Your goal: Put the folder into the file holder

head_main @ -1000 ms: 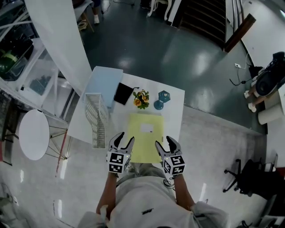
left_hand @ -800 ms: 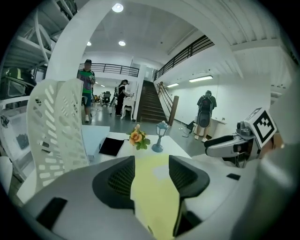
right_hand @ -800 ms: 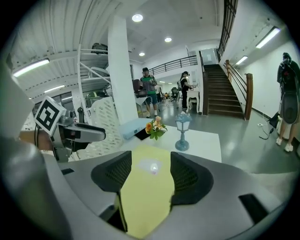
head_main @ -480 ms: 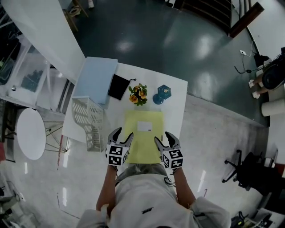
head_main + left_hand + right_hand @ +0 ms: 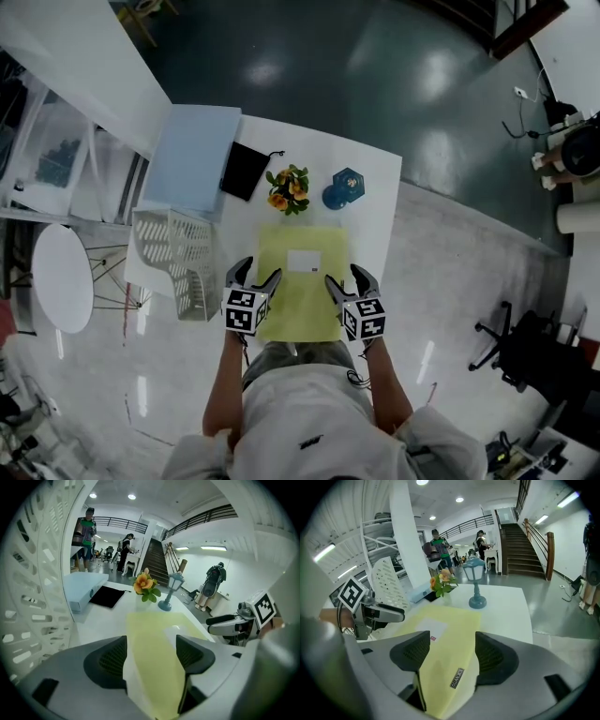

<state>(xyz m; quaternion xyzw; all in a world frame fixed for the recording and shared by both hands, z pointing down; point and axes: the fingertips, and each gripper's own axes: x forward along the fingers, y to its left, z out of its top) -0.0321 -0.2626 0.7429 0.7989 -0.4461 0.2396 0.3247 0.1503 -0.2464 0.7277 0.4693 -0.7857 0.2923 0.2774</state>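
Note:
A yellow folder (image 5: 300, 298) with a white label lies flat on the white table (image 5: 380, 220). The white perforated file holder (image 5: 178, 258) stands at the table's left edge, and it fills the left gripper view's left side (image 5: 33, 573). My left gripper (image 5: 255, 277) is at the folder's near left corner. Its jaws have just been opening and stand apart, with the folder (image 5: 154, 634) between them untouched. My right gripper (image 5: 347, 279) is at the near right corner. Its jaws have also just been opening, and the folder (image 5: 440, 630) runs between them.
Behind the folder stand orange flowers (image 5: 289, 187) and a small blue lamp ornament (image 5: 344, 187). A black pouch (image 5: 244, 171) and a light blue box (image 5: 192, 157) lie at the back left. A round white table (image 5: 63, 278) is off to the left, an office chair (image 5: 525, 347) to the right.
Both grippers have come down onto the folder's near edge. The jaws of both have spread apart, the left pair more so.

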